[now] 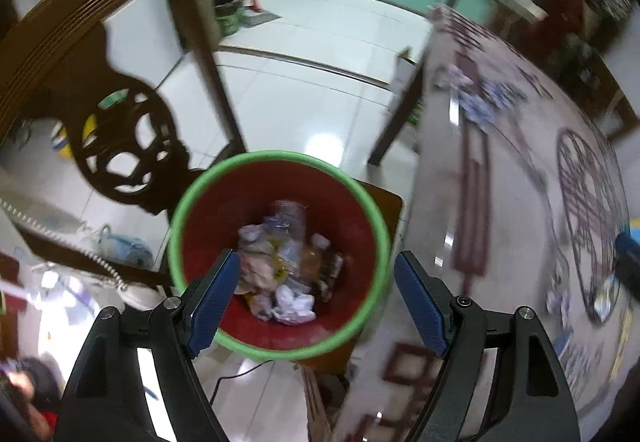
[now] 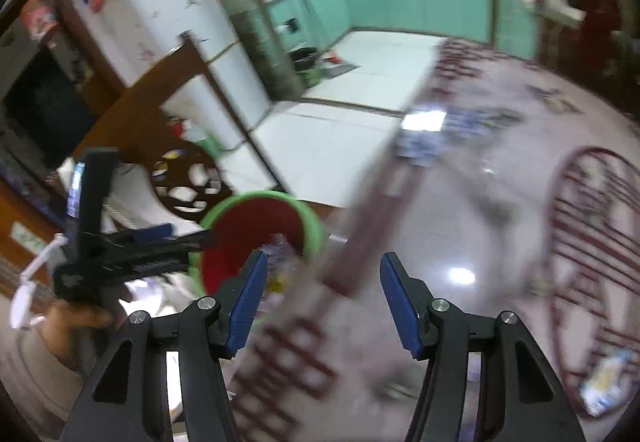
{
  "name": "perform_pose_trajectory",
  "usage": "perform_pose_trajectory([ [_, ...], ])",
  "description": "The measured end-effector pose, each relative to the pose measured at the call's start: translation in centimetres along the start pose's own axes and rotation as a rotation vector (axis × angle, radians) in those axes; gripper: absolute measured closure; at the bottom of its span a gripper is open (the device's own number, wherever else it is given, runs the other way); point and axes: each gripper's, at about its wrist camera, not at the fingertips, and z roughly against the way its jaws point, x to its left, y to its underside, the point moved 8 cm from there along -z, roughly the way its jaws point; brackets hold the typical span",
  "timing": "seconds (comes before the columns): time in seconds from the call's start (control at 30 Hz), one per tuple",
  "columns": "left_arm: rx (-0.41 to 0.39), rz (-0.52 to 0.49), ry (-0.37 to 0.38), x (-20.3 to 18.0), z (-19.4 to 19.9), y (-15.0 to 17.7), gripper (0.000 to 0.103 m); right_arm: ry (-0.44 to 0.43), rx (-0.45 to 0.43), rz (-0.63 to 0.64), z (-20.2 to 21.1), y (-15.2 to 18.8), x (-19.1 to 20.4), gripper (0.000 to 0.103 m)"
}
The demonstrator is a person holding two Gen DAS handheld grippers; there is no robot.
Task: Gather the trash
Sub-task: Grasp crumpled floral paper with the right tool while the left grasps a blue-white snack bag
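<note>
The round red plastic bin with a bright green rim point(image 1: 280, 352) stands just beside the edge of the glossy patterned surface point(image 1: 500, 201), on what looks like a brown wooden stool. Inside it lies a heap of crumpled white paper, clear plastic wrappers and small bottles point(image 1: 286, 262), so a good share of the collecting appears done. More litter remains on the surface: a blurred blue-and-white wrapper point(image 2: 424, 145) near the far edge and a small pale packet point(image 2: 608, 382) near the right side, both well apart from the bin.

The left claw point(image 1: 316, 302) hangs above the bin's mouth with its blue pads spread wide and nothing between them. The right claw point(image 2: 324, 302) is over the surface's edge, its jaws parted about halfway and empty. Judging by this, both have nothing to carry and at least 2 pieces are left to fetch.

A dark carved wooden chair back point(image 1: 120, 145) stands behind the bin. No brand, label or writing can be read; motion blur smears the wrappers' print.
</note>
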Motion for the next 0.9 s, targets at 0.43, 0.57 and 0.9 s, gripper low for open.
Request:
perform_pose_trajectory([
  [0.43, 0.013, -0.235, 0.144, -17.6, 2.1, 3.8, 0.024, 0.51, 0.017, -0.286, 14.2, 7.5, -34.6, 0.045],
  [0.57, 0.035, -0.289, 0.209, -24.7, 2.9, 6.0, 0.024, 0.513, 0.056, -0.344, 13.7, 8.7, -41.7, 0.044],
  [0.9, 0.088, -0.46, 0.345, -40.6, 2.1, 9.8, 0.024, 0.342, 0.085, -0.44, 9.0, 11.5, -48.9, 0.07],
])
